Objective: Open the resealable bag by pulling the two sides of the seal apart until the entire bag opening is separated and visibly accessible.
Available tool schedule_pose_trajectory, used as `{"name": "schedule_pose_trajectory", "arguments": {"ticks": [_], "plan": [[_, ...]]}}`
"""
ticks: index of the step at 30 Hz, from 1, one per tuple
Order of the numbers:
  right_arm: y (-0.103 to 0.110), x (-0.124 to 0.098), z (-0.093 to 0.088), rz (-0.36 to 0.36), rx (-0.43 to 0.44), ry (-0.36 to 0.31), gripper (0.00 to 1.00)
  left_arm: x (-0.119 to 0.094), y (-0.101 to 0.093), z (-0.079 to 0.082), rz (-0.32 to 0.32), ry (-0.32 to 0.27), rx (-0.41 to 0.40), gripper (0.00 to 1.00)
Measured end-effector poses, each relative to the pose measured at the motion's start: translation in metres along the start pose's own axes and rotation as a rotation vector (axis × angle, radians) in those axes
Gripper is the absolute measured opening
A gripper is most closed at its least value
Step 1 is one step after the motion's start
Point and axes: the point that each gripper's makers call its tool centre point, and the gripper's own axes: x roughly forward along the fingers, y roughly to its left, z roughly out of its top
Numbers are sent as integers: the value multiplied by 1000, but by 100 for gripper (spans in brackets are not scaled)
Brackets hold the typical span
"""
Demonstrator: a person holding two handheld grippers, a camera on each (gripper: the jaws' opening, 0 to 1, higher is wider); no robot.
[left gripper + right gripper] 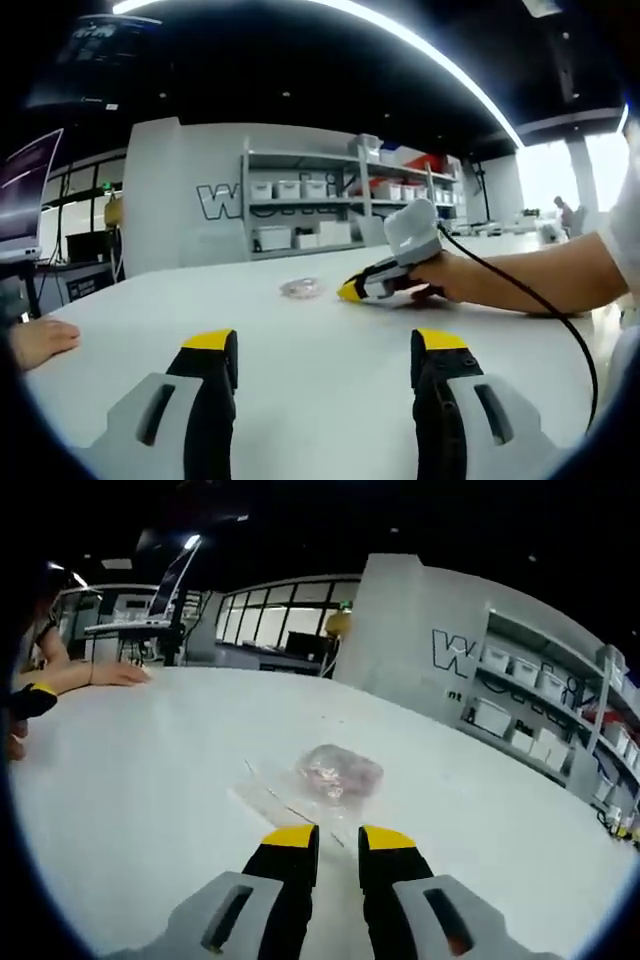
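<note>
A small clear resealable bag [335,773] with pinkish contents lies flat on the white table [150,780]. Its flat seal strip [285,808] points toward my right gripper [338,838]. That gripper hovers just short of the strip, its jaws a narrow gap apart with only table showing between them. In the left gripper view the bag [300,288] sits far ahead at mid-table. The right gripper [352,290], held by a hand, rests low on the table just right of it. My left gripper [325,345] is wide open and holds nothing, well back from the bag.
A person's hand [40,342] rests on the table at the left, and a forearm [90,675] lies on the far side. Shelves with white bins [300,190] stand behind the table. A cable [530,300] trails from the right gripper.
</note>
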Motion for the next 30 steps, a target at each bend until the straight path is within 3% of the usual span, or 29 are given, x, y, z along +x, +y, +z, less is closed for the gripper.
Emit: {"name": "schedule_pose_trajectory", "arguments": {"ticks": [22, 30], "plan": [[-6, 10, 27, -17, -88, -116, 11, 0, 0, -2, -4, 12, -2, 70], [4, 14, 38, 4, -137, -151, 10, 1, 1, -2, -5, 16, -4, 70]]}}
